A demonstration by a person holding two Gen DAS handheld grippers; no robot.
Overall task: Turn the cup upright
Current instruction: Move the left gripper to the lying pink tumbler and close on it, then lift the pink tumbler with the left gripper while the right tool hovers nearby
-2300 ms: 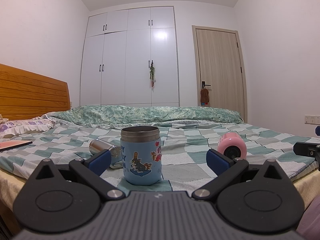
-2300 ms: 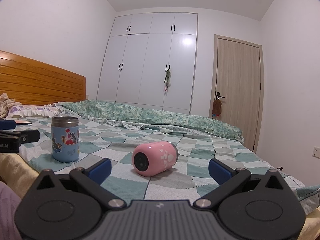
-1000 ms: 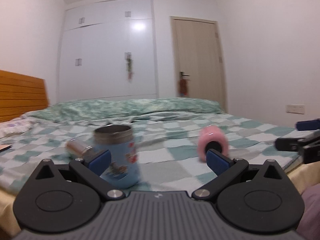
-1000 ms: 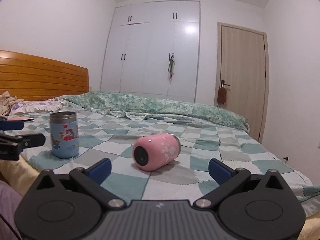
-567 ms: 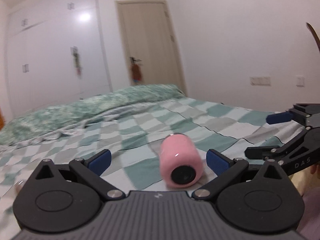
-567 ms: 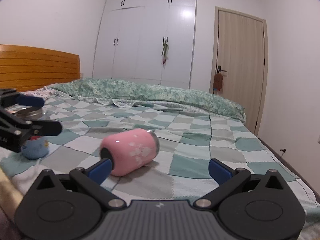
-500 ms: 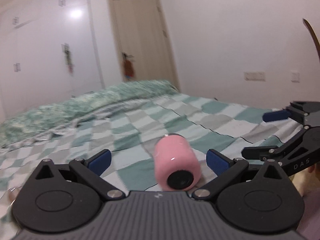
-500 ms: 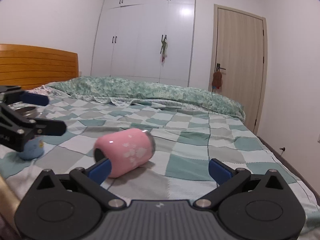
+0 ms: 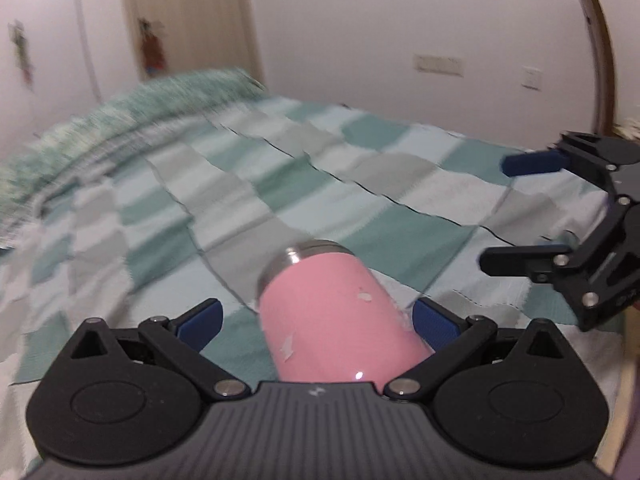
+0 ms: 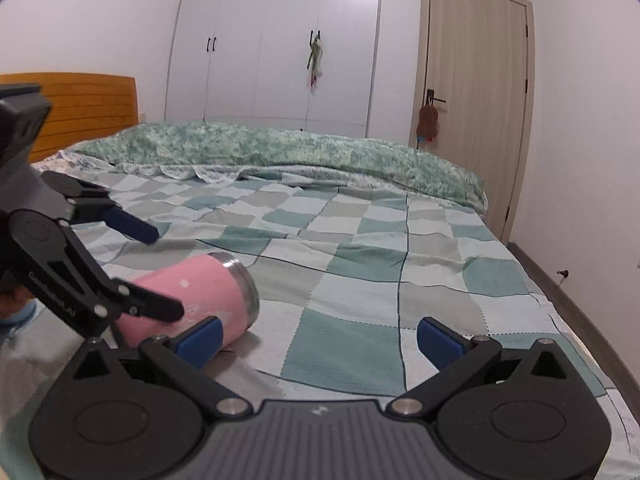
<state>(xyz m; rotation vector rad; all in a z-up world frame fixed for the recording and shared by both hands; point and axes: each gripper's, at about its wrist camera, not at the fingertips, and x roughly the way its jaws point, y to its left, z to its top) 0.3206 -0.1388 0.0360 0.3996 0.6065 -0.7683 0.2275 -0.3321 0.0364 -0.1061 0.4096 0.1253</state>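
A pink cup (image 9: 340, 320) with a steel rim lies on its side on the checked bedspread, rim pointing away from the left wrist camera. My left gripper (image 9: 316, 318) is open, its blue pads on either side of the cup, the right pad close to or touching it. In the right wrist view the cup (image 10: 200, 288) lies at the left, partly behind the left gripper (image 10: 156, 268). My right gripper (image 10: 318, 338) is open and empty, just right of the cup; it also shows in the left wrist view (image 9: 516, 208).
The green and grey checked bedspread (image 10: 360, 280) covers the bed. A folded green quilt (image 10: 280, 152) lies along the far side. A wooden headboard (image 10: 88, 100) is at the left. White wardrobes (image 10: 272, 40) and a door (image 10: 476, 92) stand behind.
My left gripper has swung right, away from the blue cup, and moved in so the pink cup lies between its open fingers. The right gripper has shifted slightly.
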